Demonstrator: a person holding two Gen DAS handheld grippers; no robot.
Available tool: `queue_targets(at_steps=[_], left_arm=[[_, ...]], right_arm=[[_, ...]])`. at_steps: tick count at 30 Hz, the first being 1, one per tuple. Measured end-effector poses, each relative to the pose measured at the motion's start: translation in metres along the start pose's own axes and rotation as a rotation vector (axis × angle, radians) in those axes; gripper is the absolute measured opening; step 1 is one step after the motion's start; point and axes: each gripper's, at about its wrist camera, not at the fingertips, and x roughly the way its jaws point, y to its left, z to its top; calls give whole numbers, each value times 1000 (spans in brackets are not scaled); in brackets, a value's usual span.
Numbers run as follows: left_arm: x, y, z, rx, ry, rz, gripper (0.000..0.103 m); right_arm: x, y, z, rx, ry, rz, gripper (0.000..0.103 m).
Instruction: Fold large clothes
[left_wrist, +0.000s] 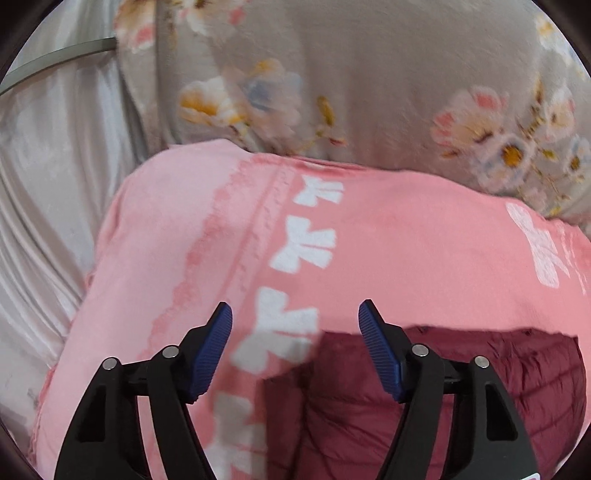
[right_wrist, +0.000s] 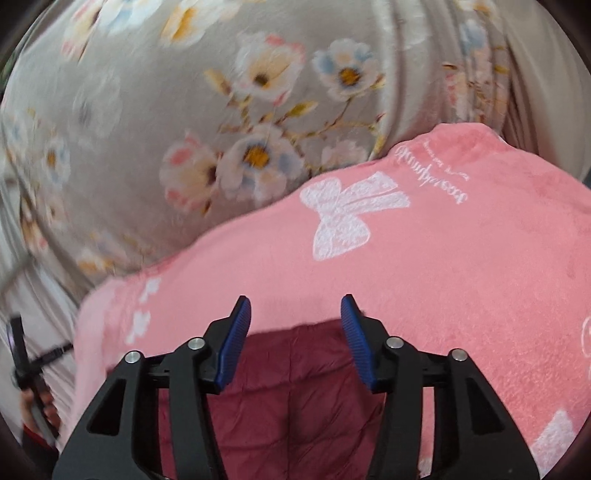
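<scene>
A dark red quilted jacket (left_wrist: 461, 391) lies on a pink blanket (left_wrist: 406, 251) printed with white bows. In the left wrist view my left gripper (left_wrist: 295, 314) stands open above the jacket's far left edge, with nothing between its blue pads. The same quilted jacket (right_wrist: 295, 398) fills the bottom middle of the right wrist view. There my right gripper (right_wrist: 295, 308) is open over the jacket's far edge, its pads apart and clear of the cloth. The pink blanket (right_wrist: 461, 266) stretches beyond and to the right.
A grey floral sheet (left_wrist: 369, 74) lies behind the blanket, also visible as a floral sheet (right_wrist: 147, 129) in the right wrist view. Pale satin cloth (left_wrist: 48, 184) hangs at the left. A black strap or stand (right_wrist: 22, 362) shows at the far left edge.
</scene>
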Motion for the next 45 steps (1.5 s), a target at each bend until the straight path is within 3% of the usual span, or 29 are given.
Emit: queue_targets(at_steps=[2, 6, 9, 13, 14, 16, 23, 29, 37, 45], left_arm=[[4, -25, -12, 35, 27, -41, 64], [20, -74, -38, 96, 97, -124, 59], [38, -106, -54, 132, 144, -145, 59], [62, -126, -66, 138, 204, -150, 59], [67, -128, -67, 136, 210, -142, 59], [73, -129, -66, 135, 211, -136, 59], [85, -126, -50, 112, 212, -125, 59], [107, -123, -55, 81, 197, -107, 63], [110, -130, -72, 89, 94, -69, 65], [113, -136, -72, 112, 82, -29, 67]], right_arm=[[20, 30, -16, -88, 80, 3, 36], [61, 83, -47, -204, 212, 43, 34], [86, 108, -67, -250, 288, 61, 34], [120, 129, -82, -297, 346, 16, 33], [125, 130, -82, -300, 353, 7, 29], [133, 130, -78, -295, 374, 2, 0], [137, 137, -55, -278, 301, 19, 0], [171, 129, -74, -259, 357, 1, 0], [173, 122, -90, -255, 302, 9, 0], [175, 112, -88, -205, 301, 56, 0]])
